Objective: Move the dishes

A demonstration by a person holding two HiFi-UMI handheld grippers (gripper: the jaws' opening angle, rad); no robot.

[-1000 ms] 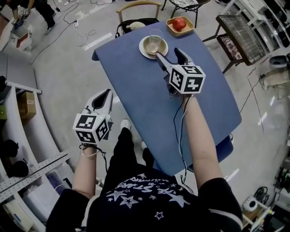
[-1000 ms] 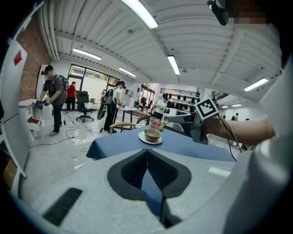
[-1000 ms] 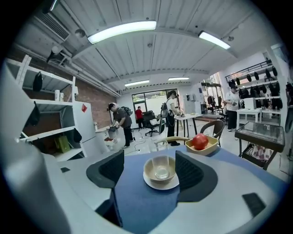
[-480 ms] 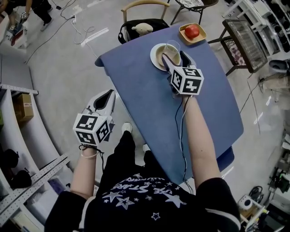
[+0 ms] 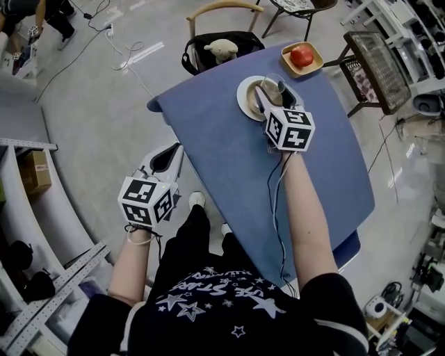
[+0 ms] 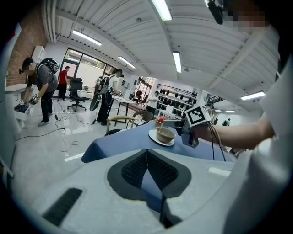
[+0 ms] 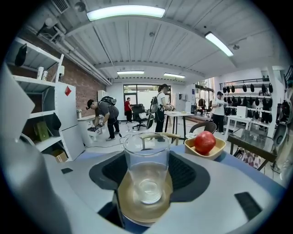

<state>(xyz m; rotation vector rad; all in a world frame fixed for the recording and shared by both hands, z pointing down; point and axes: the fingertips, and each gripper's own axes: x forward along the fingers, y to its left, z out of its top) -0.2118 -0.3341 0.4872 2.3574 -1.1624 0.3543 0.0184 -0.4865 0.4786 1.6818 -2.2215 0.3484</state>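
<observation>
The glass (image 7: 146,171) is set in a tan bowl (image 7: 133,211) on a white plate (image 5: 243,101), near the far end of the blue table (image 5: 222,163). To their left, behind the table, a chair (image 5: 215,8) is occupied by a plush toy (image 5: 222,49). To their right a red fruit (image 5: 301,54) is kept in a shallow dish (image 5: 314,67), clear of the plate. Nothing is placed between the glass and the grippers.

A second ago the right gripper was held short of the plate. Now the glass is flanked by it.

The left gripper (image 5: 170,153) is held off the table's left edge, over the floor, tips together and empty. The right gripper (image 5: 271,90) is reached out on a straight forearm. Its jaws have just been closing but are still parted round the glass (no pressing can be seen).
</observation>
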